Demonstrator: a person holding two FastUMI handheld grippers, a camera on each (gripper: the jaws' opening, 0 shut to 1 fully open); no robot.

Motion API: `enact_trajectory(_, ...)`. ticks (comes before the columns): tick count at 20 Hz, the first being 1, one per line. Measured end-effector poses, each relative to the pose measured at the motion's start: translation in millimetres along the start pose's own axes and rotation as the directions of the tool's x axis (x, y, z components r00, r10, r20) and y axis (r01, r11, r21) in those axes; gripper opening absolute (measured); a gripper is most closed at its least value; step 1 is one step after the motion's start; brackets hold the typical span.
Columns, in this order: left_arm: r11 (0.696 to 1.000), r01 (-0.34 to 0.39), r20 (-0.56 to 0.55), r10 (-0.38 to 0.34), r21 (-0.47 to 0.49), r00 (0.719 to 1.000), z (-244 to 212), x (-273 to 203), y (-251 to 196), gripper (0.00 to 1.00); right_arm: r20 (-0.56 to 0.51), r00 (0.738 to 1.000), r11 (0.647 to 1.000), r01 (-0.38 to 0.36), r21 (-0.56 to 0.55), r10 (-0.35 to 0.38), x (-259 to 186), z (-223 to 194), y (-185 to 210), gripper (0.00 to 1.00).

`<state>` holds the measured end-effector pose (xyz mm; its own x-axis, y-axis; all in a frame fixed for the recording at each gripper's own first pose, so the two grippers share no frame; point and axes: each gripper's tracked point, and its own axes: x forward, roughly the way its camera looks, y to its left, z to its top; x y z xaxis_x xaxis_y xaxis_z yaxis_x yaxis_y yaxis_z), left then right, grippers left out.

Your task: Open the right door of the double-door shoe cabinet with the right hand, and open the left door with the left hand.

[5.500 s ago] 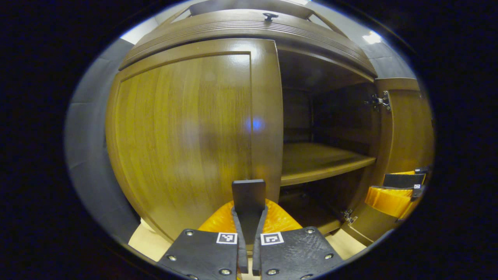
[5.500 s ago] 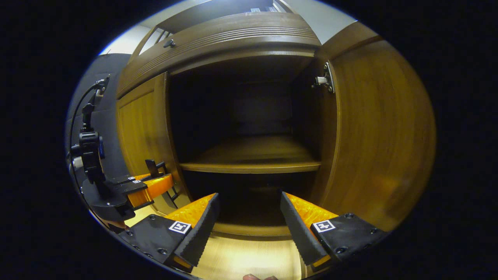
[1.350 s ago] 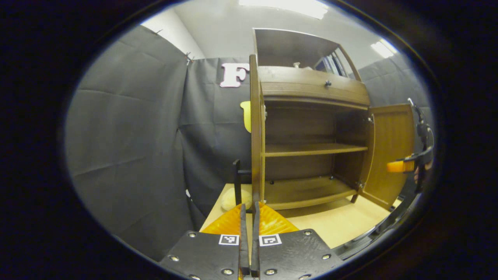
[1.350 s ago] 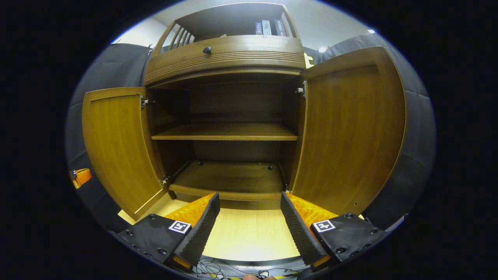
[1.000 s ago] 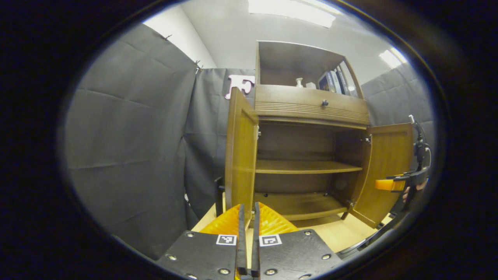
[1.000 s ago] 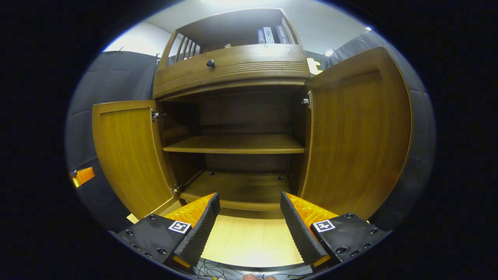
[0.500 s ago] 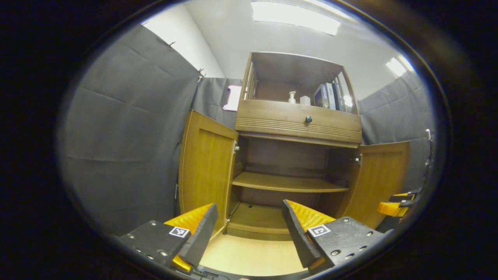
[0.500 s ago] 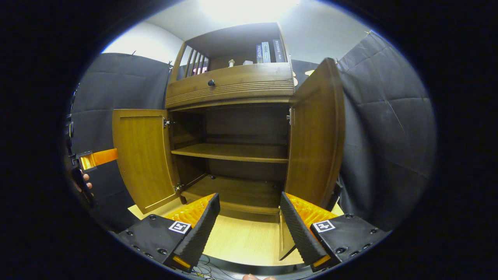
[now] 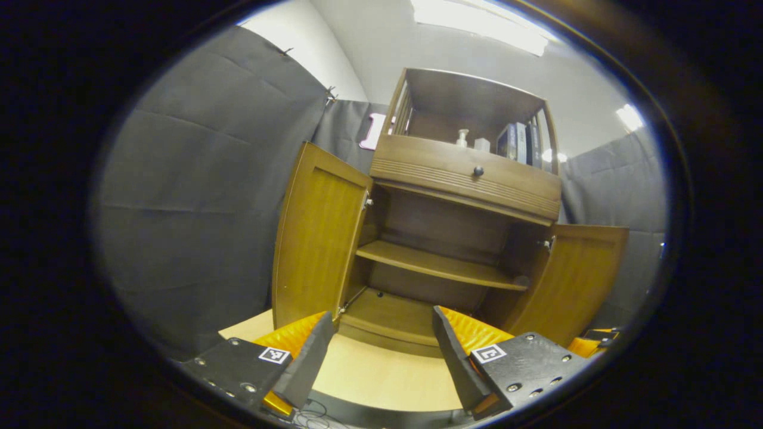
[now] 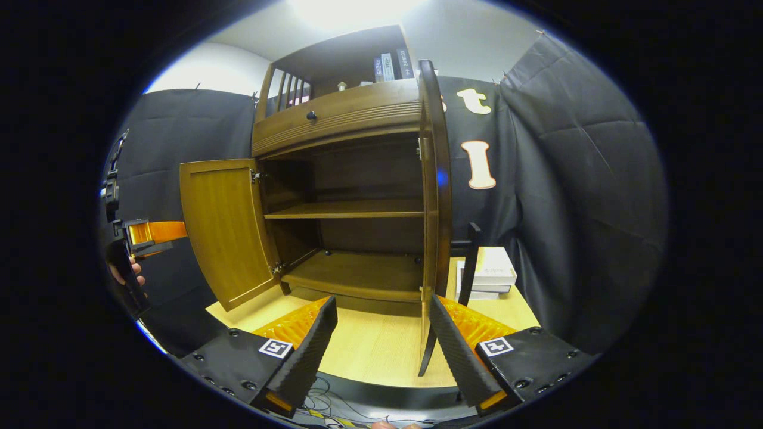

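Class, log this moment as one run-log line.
left door: open | right door: open | left gripper: open, clear | right gripper: open, clear

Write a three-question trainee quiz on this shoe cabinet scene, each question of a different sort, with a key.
1. True or false: both doors of the shoe cabinet stand open.
2. Multiple choice: what lies on the table to the right of the right door in the right gripper view? A) a pair of shoes B) a stack of books C) a cup
3. Fill in: the left gripper is ____ and holds nothing.

Key
1. True: the left door and the right door are both swung out, showing the bare middle shelf.
2. B
3. open; the right gripper is open too.
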<state>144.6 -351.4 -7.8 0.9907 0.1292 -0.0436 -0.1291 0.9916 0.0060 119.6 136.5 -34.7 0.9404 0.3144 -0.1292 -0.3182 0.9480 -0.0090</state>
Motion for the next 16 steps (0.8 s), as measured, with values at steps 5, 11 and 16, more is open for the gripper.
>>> enact_trajectory(5, 0.998, -0.011, -0.033, 0.013, 0.059, 0.999, -11.2, 2.0, 6.1, 0.94, -0.012, 1.000, 0.999, -0.018, 0.034, 0.018, 15.5, -2.5, 21.9, 0.93)
enact_trajectory(11, 0.996, 0.037, -0.009, -0.037, 0.081, 0.999, -16.7, 18.4, 30.5, 0.94, -0.018, 0.999, 0.999, -0.040, -0.019, 0.040, 28.4, 9.4, 67.2, 0.92)
enact_trajectory(16, 0.990, 0.120, 0.020, -0.122, 0.074, 0.992, -21.9, 46.7, 35.6, 0.94, -0.037, 0.999, 0.998, -0.036, -0.052, 0.035, 41.2, 15.5, 98.2, 0.98)
